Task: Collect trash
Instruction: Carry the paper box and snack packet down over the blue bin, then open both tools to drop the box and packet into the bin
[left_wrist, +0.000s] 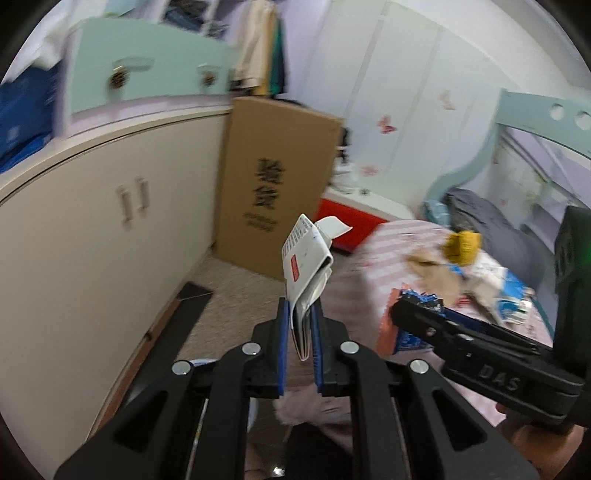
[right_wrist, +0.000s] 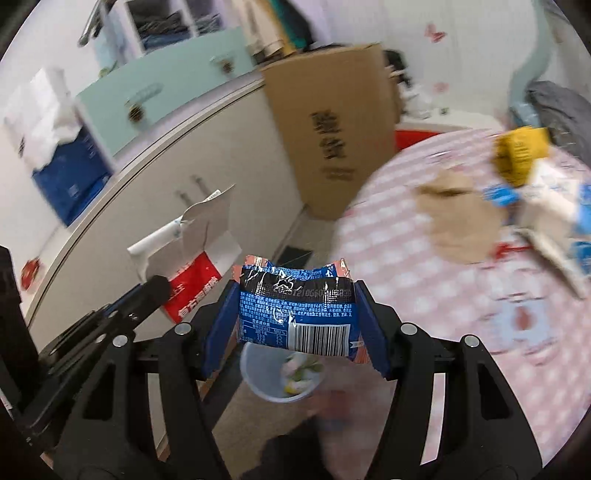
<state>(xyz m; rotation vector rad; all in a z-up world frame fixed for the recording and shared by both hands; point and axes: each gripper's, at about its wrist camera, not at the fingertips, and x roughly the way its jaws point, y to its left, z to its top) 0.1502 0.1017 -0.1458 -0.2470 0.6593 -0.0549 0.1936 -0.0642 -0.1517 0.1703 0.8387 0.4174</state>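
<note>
My left gripper (left_wrist: 300, 314) is shut on a flattened white carton with a red label (left_wrist: 306, 266), held upright above the floor beside the bed. The same carton shows in the right wrist view (right_wrist: 192, 254), with the left gripper's fingers (right_wrist: 155, 290) on it. My right gripper (right_wrist: 297, 295) is shut on a blue snack wrapper with a barcode (right_wrist: 299, 314). The wrapper also shows in the left wrist view (left_wrist: 421, 299), in the right gripper (left_wrist: 402, 314). A pale bin (right_wrist: 280, 373) with some trash inside sits below the wrapper. More trash lies on the bed: a yellow packet (right_wrist: 521, 155), brown paper (right_wrist: 458, 221) and blue-and-white wrappers (right_wrist: 554, 206).
A pink checked bed (right_wrist: 443, 288) fills the right. A tall cardboard box (left_wrist: 273, 192) leans at the white cabinet (left_wrist: 92, 229) on the left. A red-fronted unit (left_wrist: 354, 221) stands behind the bed. Beige floor (left_wrist: 229, 295) runs between cabinet and bed.
</note>
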